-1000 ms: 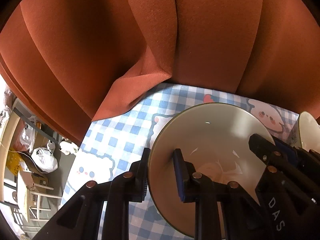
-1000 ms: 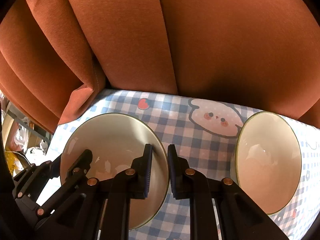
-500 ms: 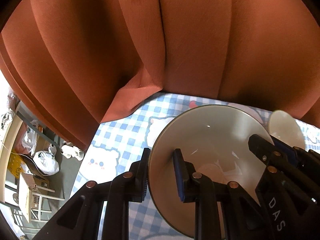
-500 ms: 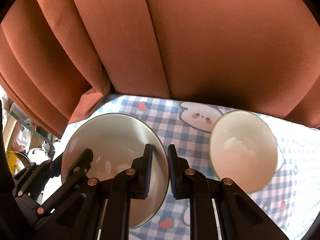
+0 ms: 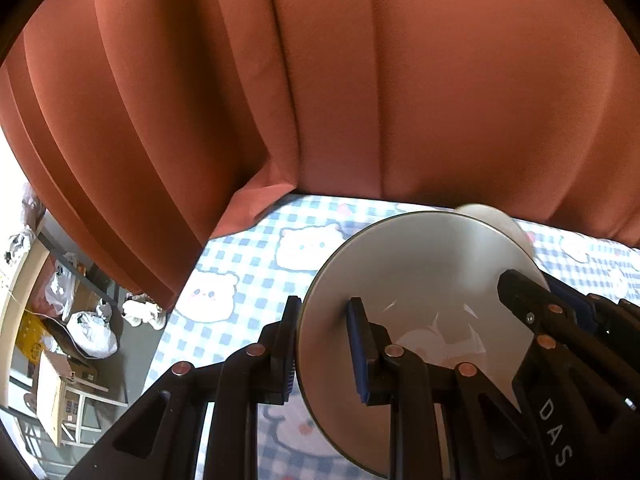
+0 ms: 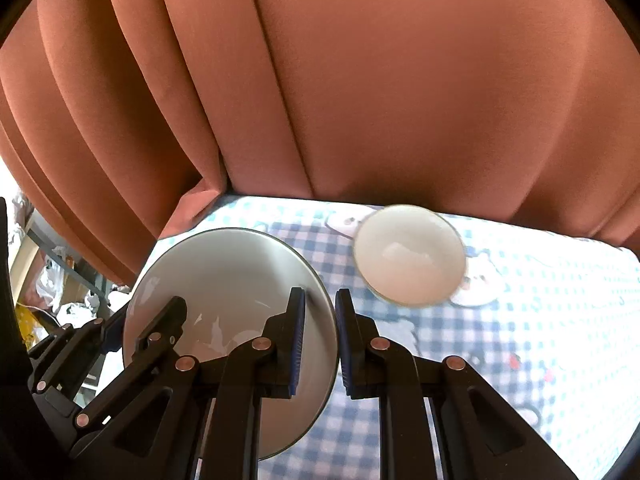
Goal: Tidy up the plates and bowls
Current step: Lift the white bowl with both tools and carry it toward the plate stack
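A white deep plate [image 5: 432, 280] with a dark rim hangs tilted above the checked tablecloth [image 6: 540, 300], carried by both grippers. My left gripper [image 5: 322, 320] is shut on the plate's left rim. My right gripper [image 6: 320, 312] is shut on the opposite rim of the same plate [image 6: 224, 272]. Each gripper shows in the other's view: the right gripper [image 5: 536, 284] at the plate's far side, the left gripper [image 6: 140, 316] at lower left. A white bowl [image 6: 408, 256] stands upright on the table beyond the plate. In the left wrist view this bowl [image 5: 492, 216] is mostly hidden behind the plate.
A rust-orange curtain [image 6: 360, 80] hangs along the table's far edge, one fold [image 5: 256, 204] resting on the cloth. The table's left edge drops to a floor with white bags [image 5: 90, 330] and cardboard boxes [image 5: 52, 384].
Both grippers have risen and drawn back with the plate between them. The table and the bowl now look smaller and farther away, and the bowl has shifted left in the right wrist view.
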`<state>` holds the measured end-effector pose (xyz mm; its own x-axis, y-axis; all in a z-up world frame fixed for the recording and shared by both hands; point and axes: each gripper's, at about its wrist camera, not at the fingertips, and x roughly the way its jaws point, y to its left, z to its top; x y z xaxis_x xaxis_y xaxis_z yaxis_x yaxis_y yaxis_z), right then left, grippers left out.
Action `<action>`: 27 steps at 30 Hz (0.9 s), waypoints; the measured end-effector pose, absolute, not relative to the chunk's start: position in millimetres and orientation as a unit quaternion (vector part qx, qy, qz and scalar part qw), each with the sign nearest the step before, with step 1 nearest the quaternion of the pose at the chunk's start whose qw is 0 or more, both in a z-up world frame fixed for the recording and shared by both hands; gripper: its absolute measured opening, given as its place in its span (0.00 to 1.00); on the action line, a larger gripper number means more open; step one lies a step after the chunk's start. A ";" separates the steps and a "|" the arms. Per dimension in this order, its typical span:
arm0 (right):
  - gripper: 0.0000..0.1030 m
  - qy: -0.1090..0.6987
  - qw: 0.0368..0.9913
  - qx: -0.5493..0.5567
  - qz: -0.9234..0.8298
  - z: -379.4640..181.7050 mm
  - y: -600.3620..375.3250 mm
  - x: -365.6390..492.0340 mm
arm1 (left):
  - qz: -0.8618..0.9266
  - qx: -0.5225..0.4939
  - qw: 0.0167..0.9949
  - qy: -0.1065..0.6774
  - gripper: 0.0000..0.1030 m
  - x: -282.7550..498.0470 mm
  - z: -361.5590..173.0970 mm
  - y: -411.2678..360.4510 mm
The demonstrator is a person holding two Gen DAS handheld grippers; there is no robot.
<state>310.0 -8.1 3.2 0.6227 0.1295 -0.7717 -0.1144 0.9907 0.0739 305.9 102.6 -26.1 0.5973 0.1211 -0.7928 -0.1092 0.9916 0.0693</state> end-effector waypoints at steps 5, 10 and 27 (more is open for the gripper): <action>0.18 0.424 0.904 0.006 0.055 12.1 -27.4 274.5 | 0.051 0.007 0.897 0.439 0.20 278.2 -19.0 83.7; 0.18 0.422 0.905 0.008 0.048 14.3 -47.9 242.3 | 0.042 0.011 0.897 0.439 0.20 250.3 -17.4 66.7; 0.18 0.427 0.903 0.021 0.035 2.2 -144.3 153.3 | 0.007 0.033 0.894 0.447 0.21 181.2 -28.7 -15.2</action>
<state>153.3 -144.3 2.2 0.6328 0.0816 -0.7700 -0.0465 0.9966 0.0674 181.2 -15.2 -28.7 0.5999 0.0414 -0.7990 0.0168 0.9978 0.0643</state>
